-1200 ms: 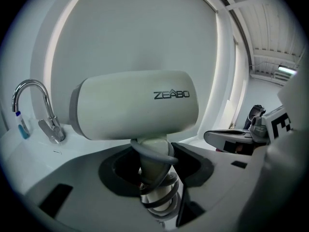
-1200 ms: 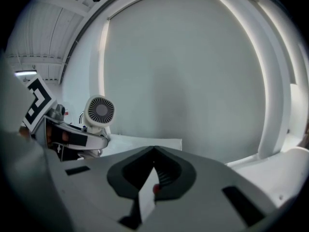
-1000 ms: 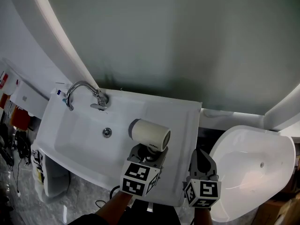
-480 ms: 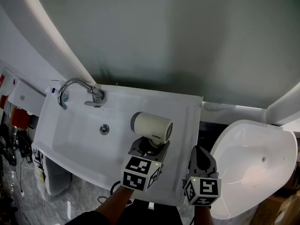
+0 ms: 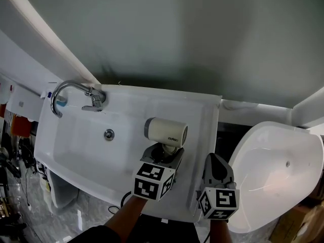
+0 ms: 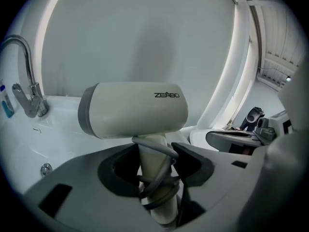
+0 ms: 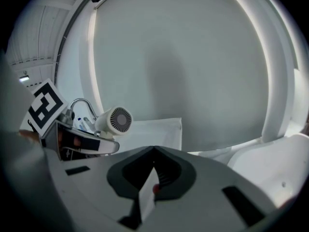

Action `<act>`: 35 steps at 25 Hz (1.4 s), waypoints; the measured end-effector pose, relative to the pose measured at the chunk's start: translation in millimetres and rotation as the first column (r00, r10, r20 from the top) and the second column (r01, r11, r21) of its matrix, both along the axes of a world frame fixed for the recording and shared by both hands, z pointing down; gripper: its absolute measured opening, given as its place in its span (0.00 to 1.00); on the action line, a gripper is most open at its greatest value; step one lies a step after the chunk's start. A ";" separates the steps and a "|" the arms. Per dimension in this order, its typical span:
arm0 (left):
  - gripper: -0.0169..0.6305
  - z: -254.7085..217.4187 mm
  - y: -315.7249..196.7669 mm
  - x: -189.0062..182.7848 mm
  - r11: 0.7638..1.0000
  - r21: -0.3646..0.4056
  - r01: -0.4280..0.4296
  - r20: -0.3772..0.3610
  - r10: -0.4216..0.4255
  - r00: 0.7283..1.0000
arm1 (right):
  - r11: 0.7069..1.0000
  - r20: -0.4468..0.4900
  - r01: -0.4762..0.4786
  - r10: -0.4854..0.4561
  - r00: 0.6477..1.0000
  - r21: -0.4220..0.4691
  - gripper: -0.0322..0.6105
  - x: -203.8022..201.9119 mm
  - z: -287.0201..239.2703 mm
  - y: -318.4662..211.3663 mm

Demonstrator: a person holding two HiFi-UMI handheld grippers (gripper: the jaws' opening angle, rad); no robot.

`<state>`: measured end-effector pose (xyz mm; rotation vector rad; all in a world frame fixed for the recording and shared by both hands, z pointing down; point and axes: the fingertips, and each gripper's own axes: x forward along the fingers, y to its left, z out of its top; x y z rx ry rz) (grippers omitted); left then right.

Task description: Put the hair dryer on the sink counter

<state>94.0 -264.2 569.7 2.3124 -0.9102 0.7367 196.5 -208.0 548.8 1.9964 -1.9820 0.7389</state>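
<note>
Since a second ago the hair dryer (image 5: 166, 131) has drifted further toward 3 o'clock from the drain (image 5: 109, 133) in the head view. It's still in the air over the sink counter (image 5: 205, 130) on the left gripper (image 5: 164, 155), so the put-down's still to do imo. Left gripper view adds the grip itself, jaws clamped on the cord-wrapped handle, faucet (image 6: 26, 76) at 9 o'clock. Right gripper view shows the right gripper (image 7: 152, 166) pressed together on nothing, dryer's rear grille at 10 o'clock.

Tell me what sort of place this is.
Probably a bathroom: a white sink with a chrome faucet, a white tub beside it, and a hair dryer.
</note>
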 end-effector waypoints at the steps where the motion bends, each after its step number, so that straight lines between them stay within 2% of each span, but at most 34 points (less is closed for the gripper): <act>1: 0.33 3.8 -1.3 1.3 1.000 -0.007 0.000 0.002 0.000 1.000 | 1.000 0.005 -0.004 0.004 1.000 -0.004 0.08 1.0 3.0 -0.6; 13: 0.34 40.9 -8.9 9.4 0.998 -0.066 0.009 0.038 -0.006 0.999 | 0.999 0.028 -0.005 0.007 1.000 -0.039 0.08 7.1 24.6 -6.4; 35: 0.37 74.1 -12.7 20.1 0.991 -0.131 -0.013 0.109 0.027 0.994 | 0.999 0.039 -0.009 0.011 0.999 -0.046 0.08 12.4 35.4 -12.4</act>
